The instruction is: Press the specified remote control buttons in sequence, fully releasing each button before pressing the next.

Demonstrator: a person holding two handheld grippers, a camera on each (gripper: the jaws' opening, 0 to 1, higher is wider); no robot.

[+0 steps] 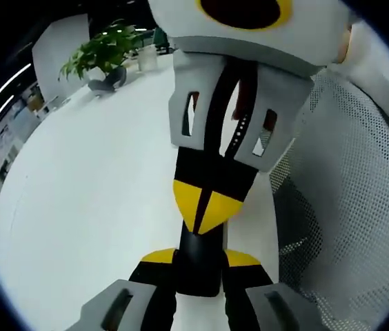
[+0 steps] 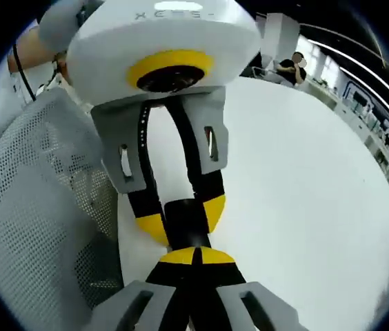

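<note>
Right now the left gripper (image 1: 200, 258) is clamped on the dark remote control (image 1: 198, 276), its yellow-tipped jaws set on either side of the slim body. The right gripper (image 1: 208, 207) reaches in from the far side in the left gripper view, its jaws closed together into one yellow point that meets the remote's far end (whether it pushes a button, I cannot tell). In the right gripper view, the right gripper (image 2: 196, 256) shows the same pinched tips just beside the remote, which sits between the spread jaws of the left gripper. All this hangs over a white table (image 1: 91, 186). A white mesh chair (image 1: 360, 193) stands beside it, and a potted plant (image 1: 101, 52) sits at the far end.
</note>
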